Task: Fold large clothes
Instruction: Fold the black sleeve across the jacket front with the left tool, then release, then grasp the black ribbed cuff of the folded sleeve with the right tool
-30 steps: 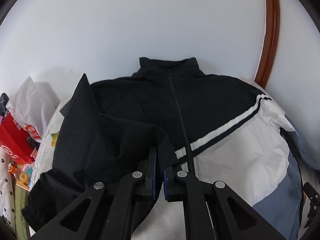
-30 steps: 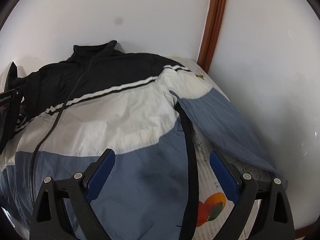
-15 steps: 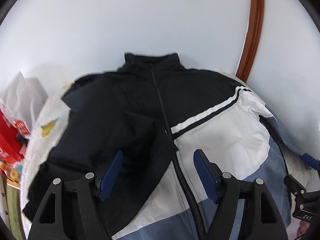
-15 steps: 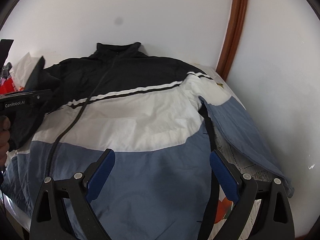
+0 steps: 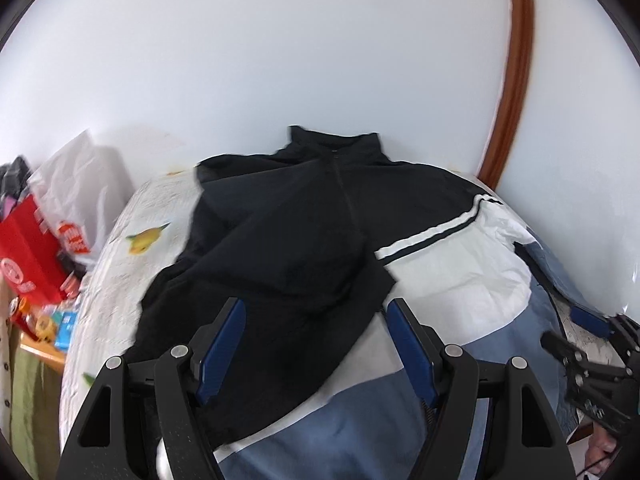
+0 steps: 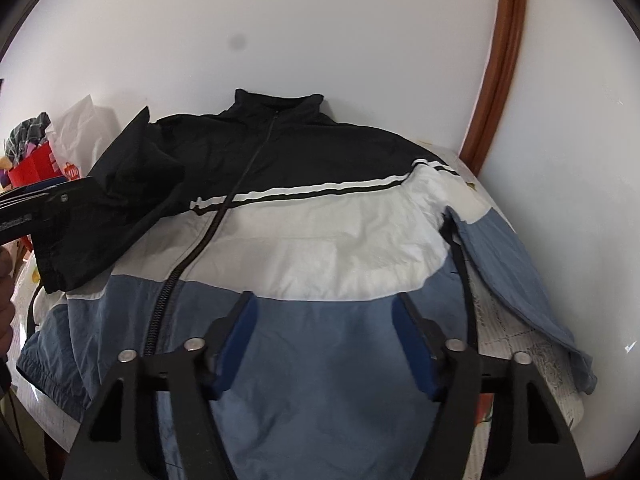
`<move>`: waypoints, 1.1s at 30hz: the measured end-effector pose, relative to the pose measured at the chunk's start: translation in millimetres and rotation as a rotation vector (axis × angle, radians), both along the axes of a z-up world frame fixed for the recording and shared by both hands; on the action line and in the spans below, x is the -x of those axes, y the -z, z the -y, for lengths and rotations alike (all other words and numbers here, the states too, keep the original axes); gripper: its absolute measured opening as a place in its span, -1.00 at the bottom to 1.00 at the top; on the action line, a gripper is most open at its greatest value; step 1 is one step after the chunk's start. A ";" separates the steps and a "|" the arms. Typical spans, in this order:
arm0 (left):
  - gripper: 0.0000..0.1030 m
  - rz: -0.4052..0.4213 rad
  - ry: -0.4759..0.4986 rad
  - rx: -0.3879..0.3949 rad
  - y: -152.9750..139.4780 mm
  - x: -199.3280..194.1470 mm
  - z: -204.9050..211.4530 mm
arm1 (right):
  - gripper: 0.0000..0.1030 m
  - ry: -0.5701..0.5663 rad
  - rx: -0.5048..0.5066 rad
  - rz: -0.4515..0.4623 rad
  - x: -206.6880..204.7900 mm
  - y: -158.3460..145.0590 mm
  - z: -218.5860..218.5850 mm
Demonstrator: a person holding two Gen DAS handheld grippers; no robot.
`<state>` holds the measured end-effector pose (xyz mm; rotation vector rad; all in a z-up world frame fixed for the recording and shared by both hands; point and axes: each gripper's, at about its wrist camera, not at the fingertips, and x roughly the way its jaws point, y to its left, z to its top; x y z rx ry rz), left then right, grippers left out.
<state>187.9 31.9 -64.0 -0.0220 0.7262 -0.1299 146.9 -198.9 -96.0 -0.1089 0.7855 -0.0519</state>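
A plain white wall (image 5: pixel 280 60) fills the upper part of both views, evenly lit by soft daylight. A brown wooden trim (image 5: pixel 516 80) runs up the wall on the right, bowed by the fisheye lens; past it is more white wall (image 6: pixel 568 120). A small dark spot (image 6: pixel 239 43) marks the wall in the right wrist view. Below is a bed or table, which of the two cannot be told, under a pale quilted cover (image 5: pixel 120 264) printed with a yellow fruit (image 5: pixel 146 237). To its left, against the wall, stand a white plastic bag (image 5: pixel 86 184) and a red box (image 5: pixel 28 256) amid blurred colourful clutter. A wooden edge (image 5: pixel 42 354) shows beneath the clutter.
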 end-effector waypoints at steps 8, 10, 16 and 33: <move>0.38 -0.007 -0.154 0.043 12.9 27.0 -82.5 | -0.14 -0.139 -0.067 -0.022 -26.7 -0.5 -57.0; 0.38 -0.017 -0.192 0.028 20.7 31.5 -98.5 | -0.14 -0.165 -0.089 -0.027 -34.4 0.0 -71.9; 0.38 -0.074 -0.249 0.043 54.6 41.6 -138.4 | 0.33 -0.279 -0.141 -0.018 -49.7 -5.5 -119.6; 0.37 -0.163 -0.162 0.202 108.8 33.7 -148.3 | 0.36 -0.244 -0.088 -0.067 -145.1 36.6 -175.3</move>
